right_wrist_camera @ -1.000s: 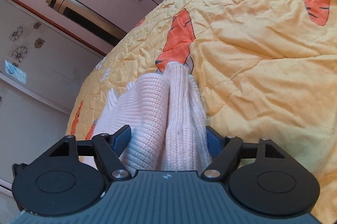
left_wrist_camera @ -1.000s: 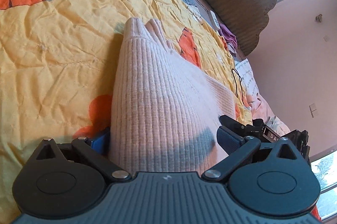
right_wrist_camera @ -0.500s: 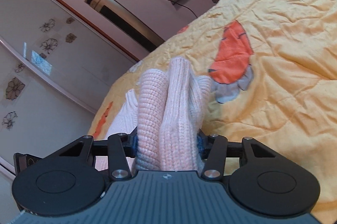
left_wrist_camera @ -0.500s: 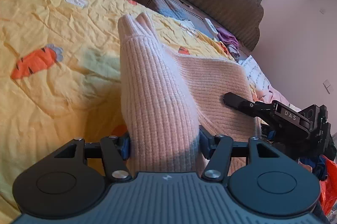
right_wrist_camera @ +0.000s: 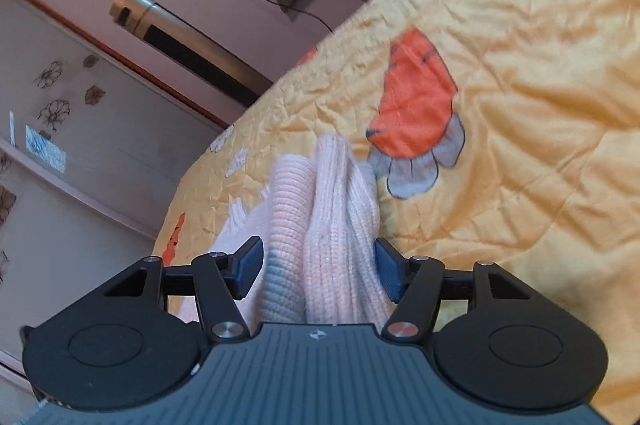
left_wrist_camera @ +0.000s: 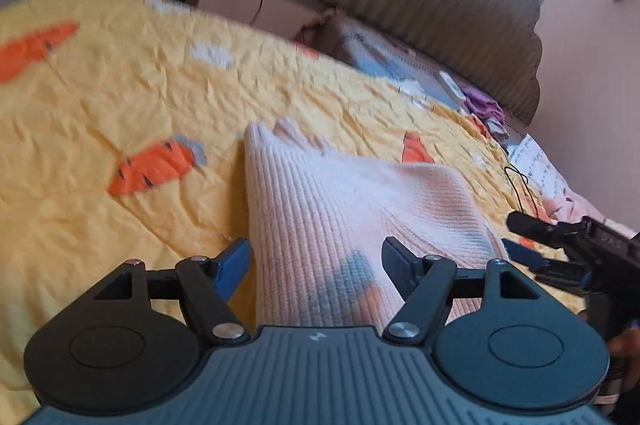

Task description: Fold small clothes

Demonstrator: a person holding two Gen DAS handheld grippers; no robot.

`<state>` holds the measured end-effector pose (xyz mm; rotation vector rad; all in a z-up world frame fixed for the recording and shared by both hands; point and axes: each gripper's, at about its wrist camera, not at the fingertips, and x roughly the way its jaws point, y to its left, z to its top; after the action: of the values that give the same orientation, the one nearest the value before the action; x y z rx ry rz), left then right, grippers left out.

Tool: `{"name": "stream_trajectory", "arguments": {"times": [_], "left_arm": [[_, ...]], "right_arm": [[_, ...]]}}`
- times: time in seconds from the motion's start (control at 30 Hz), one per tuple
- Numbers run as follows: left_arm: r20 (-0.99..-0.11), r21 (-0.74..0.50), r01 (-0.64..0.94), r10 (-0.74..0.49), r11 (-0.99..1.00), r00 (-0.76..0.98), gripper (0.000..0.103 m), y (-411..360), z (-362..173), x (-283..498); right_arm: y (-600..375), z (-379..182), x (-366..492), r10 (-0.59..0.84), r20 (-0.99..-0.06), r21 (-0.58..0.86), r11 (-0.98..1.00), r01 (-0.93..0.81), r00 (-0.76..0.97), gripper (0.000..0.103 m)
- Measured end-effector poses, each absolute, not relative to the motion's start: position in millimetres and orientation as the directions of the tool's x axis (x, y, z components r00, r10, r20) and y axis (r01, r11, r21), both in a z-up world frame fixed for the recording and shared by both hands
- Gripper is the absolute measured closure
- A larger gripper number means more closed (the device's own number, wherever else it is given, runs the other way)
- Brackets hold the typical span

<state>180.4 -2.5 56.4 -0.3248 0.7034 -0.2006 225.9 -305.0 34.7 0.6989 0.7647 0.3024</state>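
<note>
Pale pink ribbed knit, a small sweater (left_wrist_camera: 360, 209), lies on the yellow quilt (left_wrist_camera: 120, 113) of the bed, well away from the far edge where the grey headboard (left_wrist_camera: 420, 13) stands. The quilt is printed with orange carrots (left_wrist_camera: 154, 167), and one carrot is just beside the left side of the garment.

The left gripper (left_wrist_camera: 316, 265) has its jaws spread around one folded end of the sweater. They have just been opening, and the knit sits between the blue pads, but a gap shows at the right pad, so nothing is pinched here.

The right gripper (right_wrist_camera: 318, 269) has also just been opening. A bunched fold of the sweater (right_wrist_camera: 332, 225) fills the space between its jaws; the right pad is against the knit, while the left pad stands a little apart (so I read it as loose, not clamped).

In the left wrist view the right gripper (left_wrist_camera: 524, 241) shows at the right edge, with fingertips (left_wrist_camera: 528, 223) near the sweater's corner.
</note>
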Motion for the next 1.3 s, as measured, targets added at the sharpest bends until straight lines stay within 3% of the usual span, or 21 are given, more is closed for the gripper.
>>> {"name": "stream_trajectory", "arguments": {"times": [0.07,0.13,0.2,0.3,0.37,0.43,0.57,0.67,0.7,0.73,0.77,0.87,0.97,1.1,1.2,1.27,1.3], "left_arm": [[-0.536,-0.216,0.162,-0.255,0.963,0.805,0.020,-27,68,145],[-0.488,-0.073,0.255,-0.257,0.964,0.834,0.019,-58,68,117],[-0.520,-0.046,0.368,-0.337,0.929,0.785,0.019,-82,55,105],[-0.563,0.038,0.388,-0.301,0.921,0.769,0.009,-104,24,98],[-0.564,0.097,0.390,-0.272,0.916,0.780,0.007,-111,12,98],[-0.569,0.084,0.392,-0.279,0.916,0.774,0.006,-110,14,96],[-0.553,-0.009,0.409,-0.345,0.913,0.759,0.006,-88,38,90],[-0.517,0.021,0.408,-0.339,0.913,0.786,0.006,-90,50,80],[-0.524,0.041,0.418,-0.337,0.907,0.782,0.006,-95,48,80],[-0.548,0.056,0.428,-0.331,0.902,0.768,0.006,-100,42,83],[-0.576,0.064,0.430,-0.319,0.900,0.753,0.006,-104,34,87],[-0.592,0.124,0.434,-0.285,0.892,0.754,0.004,-111,14,88],[-0.592,0.071,0.434,-0.312,0.898,0.743,0.001,-107,13,91],[-0.592,0.015,0.440,-0.346,0.898,0.728,0.000,-99,13,98],[-0.563,-0.026,0.446,-0.382,0.894,0.733,0.000,-86,30,92],[-0.508,-0.086,0.419,-0.402,0.904,0.762,0.000,-62,48,86],[-0.488,-0.121,0.404,-0.409,0.907,0.771,0.000,-48,54,86]], "right_arm": [[-300,60,196,0.492,-0.480,0.632,0.768,-0.103,0.727,0.042],[-292,70,175,0.575,-0.419,0.664,0.722,-0.195,0.703,0.040],[-281,70,166,0.605,-0.413,0.676,0.705,-0.215,0.681,0.040],[-265,58,173,0.613,-0.471,0.653,0.725,-0.217,0.634,0.034],[-260,40,179,0.567,-0.542,0.612,0.772,-0.172,0.621,0.043],[-260,33,176,0.551,-0.538,0.597,0.783,-0.173,0.638,0.052],[-265,46,182,0.566,-0.565,0.623,0.769,-0.139,0.600,0.052],[-275,78,197,0.579,-0.461,0.663,0.728,-0.173,0.672,0.046],[-274,85,207,0.583,-0.444,0.663,0.725,-0.188,0.681,0.037],[-271,85,227,0.602,-0.447,0.678,0.710,-0.188,0.662,0.029],[-268,82,245,0.621,-0.463,0.698,0.695,-0.171,0.633,0.029],[-249,66,286,0.563,-0.565,0.633,0.765,-0.121,0.603,0.031],[-233,39,300,0.430,-0.701,0.461,0.882,-0.099,0.569,0.043],[-241,27,291,0.447,-0.654,0.478,0.869,-0.124,0.610,0.044],[-259,25,295,0.462,-0.644,0.550,0.833,-0.050,0.610,0.060],[-273,33,286,0.493,-0.610,0.622,0.783,-0.011,0.620,0.058],[-280,41,275,0.503,-0.586,0.652,0.758,0.000,0.635,0.051]]}}
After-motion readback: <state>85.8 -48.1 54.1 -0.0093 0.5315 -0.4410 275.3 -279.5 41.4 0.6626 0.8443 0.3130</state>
